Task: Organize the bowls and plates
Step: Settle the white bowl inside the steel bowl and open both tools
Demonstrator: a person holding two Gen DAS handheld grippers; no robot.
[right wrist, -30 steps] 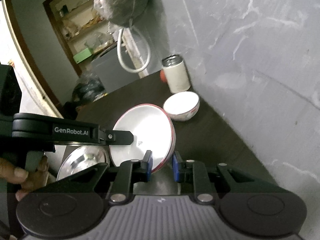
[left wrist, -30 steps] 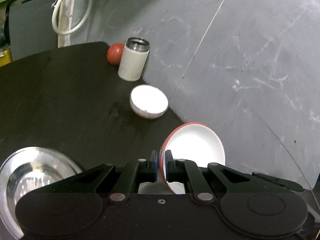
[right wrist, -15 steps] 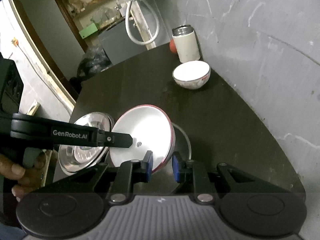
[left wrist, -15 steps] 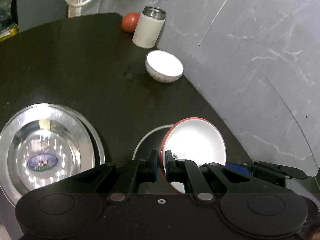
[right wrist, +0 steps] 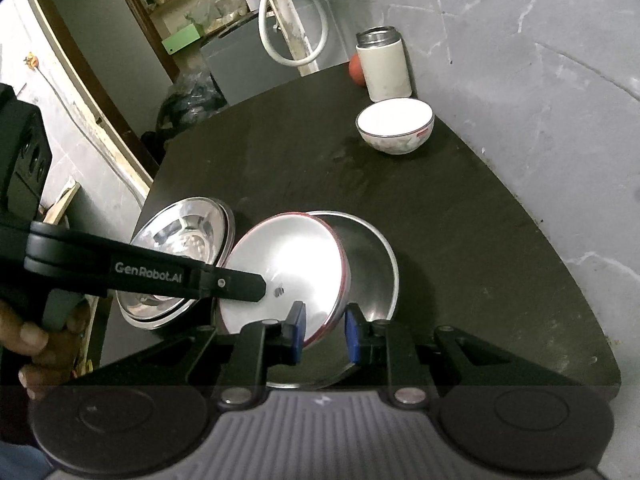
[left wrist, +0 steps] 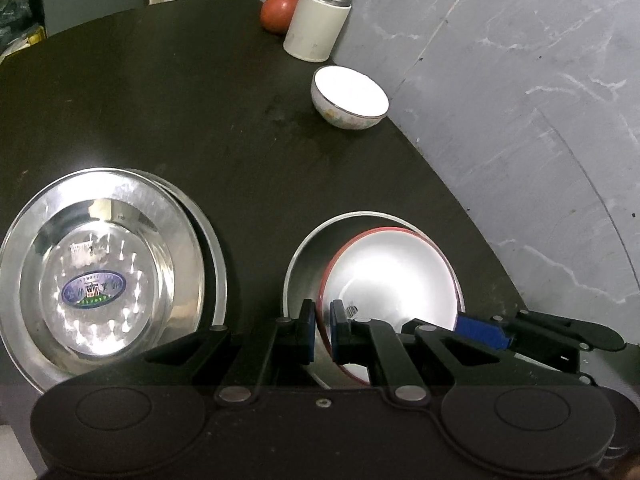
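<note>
A white bowl with a red rim (left wrist: 388, 280) (right wrist: 288, 264) is held tilted over a shallow steel dish (left wrist: 304, 248) (right wrist: 376, 276) on the dark table. My left gripper (left wrist: 322, 332) is shut on the bowl's near rim. My right gripper (right wrist: 324, 332) has its jaws close together around the opposite rim, one pad inside the bowl and one outside. Its blue pad (left wrist: 482, 334) shows at the bowl's right edge. I cannot tell whether the bowl touches the dish. A stack of steel plates (left wrist: 100, 272) (right wrist: 180, 264) lies to the left.
A small white bowl (left wrist: 350, 98) (right wrist: 396, 126) sits near the grey wall. Behind it stand a white flask (left wrist: 318, 20) (right wrist: 384, 64) and a tomato (left wrist: 278, 6). A hand (right wrist: 28, 344) holds the left gripper's handle. The table edge curves along the wall on the right.
Both grippers have carried the red-rimmed bowl down and back over the table. The steel dish and the plate stack have come fully into view below it. The grips look unchanged.
</note>
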